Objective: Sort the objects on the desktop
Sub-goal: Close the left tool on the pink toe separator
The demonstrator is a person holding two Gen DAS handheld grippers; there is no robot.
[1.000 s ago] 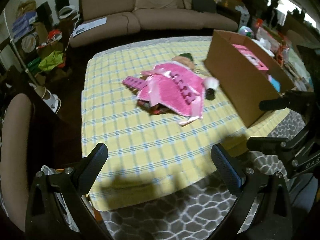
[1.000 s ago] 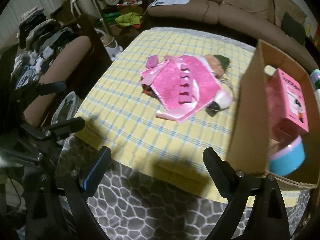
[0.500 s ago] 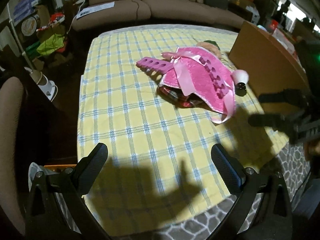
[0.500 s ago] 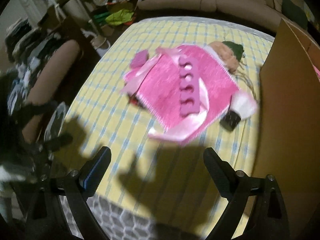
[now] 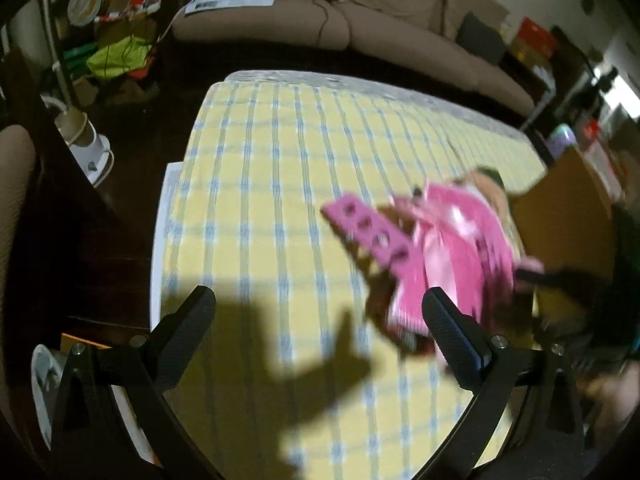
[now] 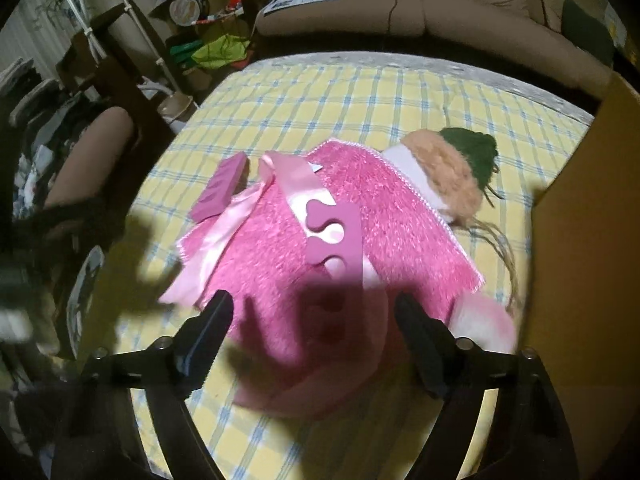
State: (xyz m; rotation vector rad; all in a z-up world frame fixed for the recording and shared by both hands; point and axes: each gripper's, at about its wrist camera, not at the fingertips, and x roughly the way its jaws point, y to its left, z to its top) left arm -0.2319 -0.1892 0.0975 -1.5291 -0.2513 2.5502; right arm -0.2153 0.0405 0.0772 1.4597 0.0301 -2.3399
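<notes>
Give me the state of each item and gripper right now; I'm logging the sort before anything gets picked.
Pink towel: spread flat on the table.
Toe separator: lying on the towel.
Second toe separator: on the tablecloth, beside the towel.
Cardboard box: upright, right of the towel.
Left gripper: open, empty.
Right gripper: closing, nothing gripped.

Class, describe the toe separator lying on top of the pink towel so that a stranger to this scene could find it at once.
Start at the yellow checked tablecloth, then find the fluffy pink towel at its middle. On it lies the toe separator, beside a pale satin ribbon. Unlike the other pink foam piece off the towel's edge, it is comb-shaped with rounded notches.
</notes>
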